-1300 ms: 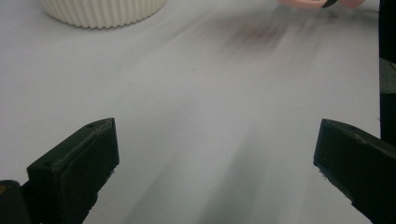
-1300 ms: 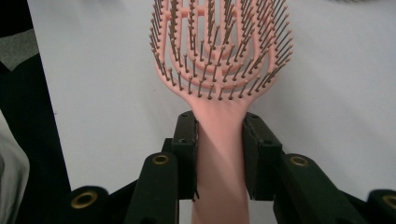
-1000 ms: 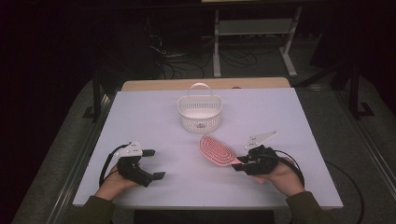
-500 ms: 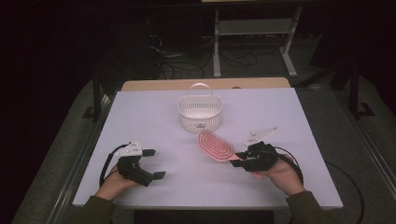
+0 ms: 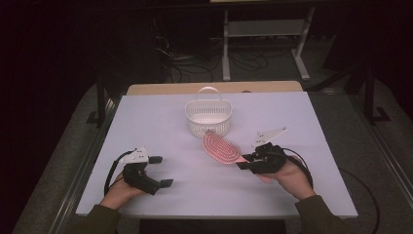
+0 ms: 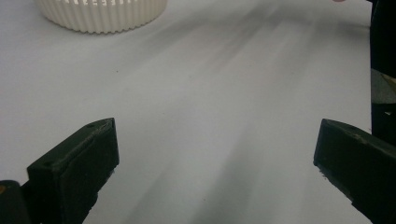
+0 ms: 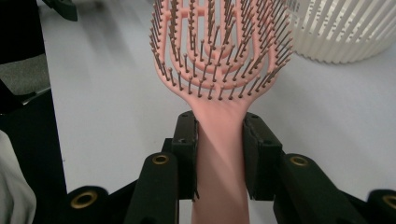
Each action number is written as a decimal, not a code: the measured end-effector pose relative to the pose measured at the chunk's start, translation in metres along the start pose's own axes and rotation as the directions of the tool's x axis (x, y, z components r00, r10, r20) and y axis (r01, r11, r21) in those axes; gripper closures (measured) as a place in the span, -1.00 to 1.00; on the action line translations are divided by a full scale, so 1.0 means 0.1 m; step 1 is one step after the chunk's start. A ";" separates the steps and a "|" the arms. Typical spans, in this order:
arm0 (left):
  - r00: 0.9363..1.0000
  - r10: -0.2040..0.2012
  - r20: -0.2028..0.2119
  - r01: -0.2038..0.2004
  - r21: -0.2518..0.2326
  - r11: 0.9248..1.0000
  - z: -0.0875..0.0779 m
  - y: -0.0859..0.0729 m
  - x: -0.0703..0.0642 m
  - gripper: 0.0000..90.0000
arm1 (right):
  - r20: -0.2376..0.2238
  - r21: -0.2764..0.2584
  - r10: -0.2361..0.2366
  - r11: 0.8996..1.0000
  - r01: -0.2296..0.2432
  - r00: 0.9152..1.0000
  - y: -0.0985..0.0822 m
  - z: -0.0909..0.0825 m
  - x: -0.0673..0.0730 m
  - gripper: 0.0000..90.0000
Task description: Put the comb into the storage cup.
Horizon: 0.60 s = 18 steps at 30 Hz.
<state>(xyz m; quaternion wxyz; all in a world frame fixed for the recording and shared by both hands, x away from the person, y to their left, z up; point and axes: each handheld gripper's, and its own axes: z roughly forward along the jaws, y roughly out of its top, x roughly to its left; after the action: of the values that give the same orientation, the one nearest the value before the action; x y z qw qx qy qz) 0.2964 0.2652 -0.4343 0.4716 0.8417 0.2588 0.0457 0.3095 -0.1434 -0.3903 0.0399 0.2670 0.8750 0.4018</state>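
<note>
A pink hairbrush (image 5: 221, 147) with its bristles facing up hangs over the table's middle, its head reaching toward the white slatted basket (image 5: 208, 117). My right gripper (image 5: 246, 162) is shut on the brush's handle; in the right gripper view both black jaws press the sides of the hairbrush (image 7: 219, 107) handle, with the basket (image 7: 345, 28) at the upper right. My left gripper (image 5: 160, 171) rests at the front left of the table, open and empty. The left gripper view has the left gripper (image 6: 215, 163) with jaws wide apart over bare tabletop and the basket (image 6: 102, 14) far ahead.
The white table (image 5: 146, 117) stands on a dark floor, with a wooden strip along its far edge. Cables and a metal stand lie behind it. The person's hands and dark sleeves come in from the bottom edge.
The right gripper has carried the hairbrush a little up and left, so its head now lies close to the basket. The left gripper has kept still.
</note>
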 end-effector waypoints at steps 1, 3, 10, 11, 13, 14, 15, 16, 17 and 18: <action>1.000 -0.006 -0.001 0.006 -0.003 1.000 0.00 0.00 0.00 -1.00 | -0.003 -0.001 -0.001 1.000 0.001 1.000 0.01 0.00 0.00 0.53; 1.000 -0.011 0.001 0.011 -0.006 1.000 0.01 0.00 0.01 -1.00 | -0.005 -0.004 -0.003 1.000 0.003 1.000 0.04 0.02 -0.01 0.53; 0.999 -0.031 0.010 0.031 -0.015 0.999 0.01 0.01 0.00 -1.00 | -0.004 -0.018 -0.017 1.000 0.016 1.000 0.15 0.06 0.00 0.53; 1.000 -0.028 0.009 0.029 -0.013 1.000 0.01 0.01 -0.01 -1.00 | -0.006 -0.022 -0.019 1.000 0.019 1.000 0.16 0.06 -0.01 0.53; 1.000 -0.024 0.008 0.024 -0.011 1.000 0.01 0.01 -0.01 -1.00 | -0.006 -0.030 -0.019 0.999 0.019 1.000 0.19 0.06 -0.01 0.53; 1.000 -0.022 0.008 0.023 -0.010 1.000 0.01 0.01 -0.01 -1.00 | -0.006 -0.030 -0.019 0.999 0.019 1.000 0.20 0.06 -0.01 0.53; 1.000 -0.021 0.007 0.021 -0.011 1.000 0.01 0.01 -0.01 -1.00 | -0.006 -0.034 -0.019 0.999 0.019 1.000 0.21 0.06 -0.02 0.53; 1.000 -0.021 0.006 0.021 -0.012 1.000 0.01 0.01 -0.01 -1.00 | -0.005 -0.037 -0.020 0.999 0.019 1.000 0.22 0.06 -0.02 0.53; 1.000 -0.020 0.006 0.020 -0.013 1.000 0.01 0.01 -0.01 -1.00 | -0.004 -0.039 -0.020 0.999 0.020 1.000 0.23 0.06 -0.03 0.53; 1.000 -0.017 0.003 0.017 -0.013 1.000 0.01 0.01 -0.01 -1.00 | -0.005 -0.042 -0.020 0.999 0.019 1.000 0.24 0.07 -0.03 0.53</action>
<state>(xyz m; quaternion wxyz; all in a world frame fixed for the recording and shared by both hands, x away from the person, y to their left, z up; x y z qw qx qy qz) 0.2961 0.2634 -0.4337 0.4779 0.8364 0.2649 0.0421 0.3245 -0.1277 -0.3778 0.0468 0.2564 0.8691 0.4203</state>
